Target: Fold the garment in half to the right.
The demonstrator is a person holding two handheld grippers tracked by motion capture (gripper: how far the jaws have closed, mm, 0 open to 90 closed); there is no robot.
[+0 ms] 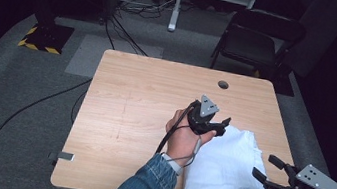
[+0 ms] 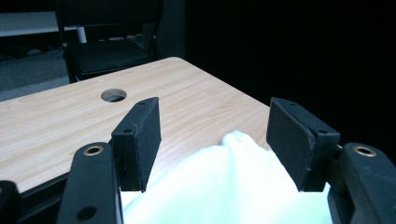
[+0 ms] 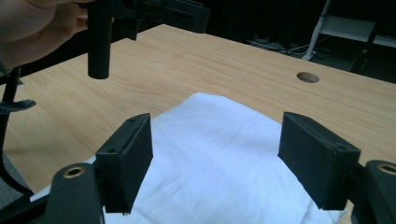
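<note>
My left claw (image 1: 220,126) and right claw (image 1: 262,168) are both hovering with flat black jaws spread wide over the soft, rumpled white folded cloth (image 1: 226,168), lying at the right near corner of the pale wood-grain counter (image 1: 127,118).

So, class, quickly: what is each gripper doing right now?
Left gripper: open, holding nothing, above the white cloth.
Right gripper: open, holding nothing, above the cloth.
</note>
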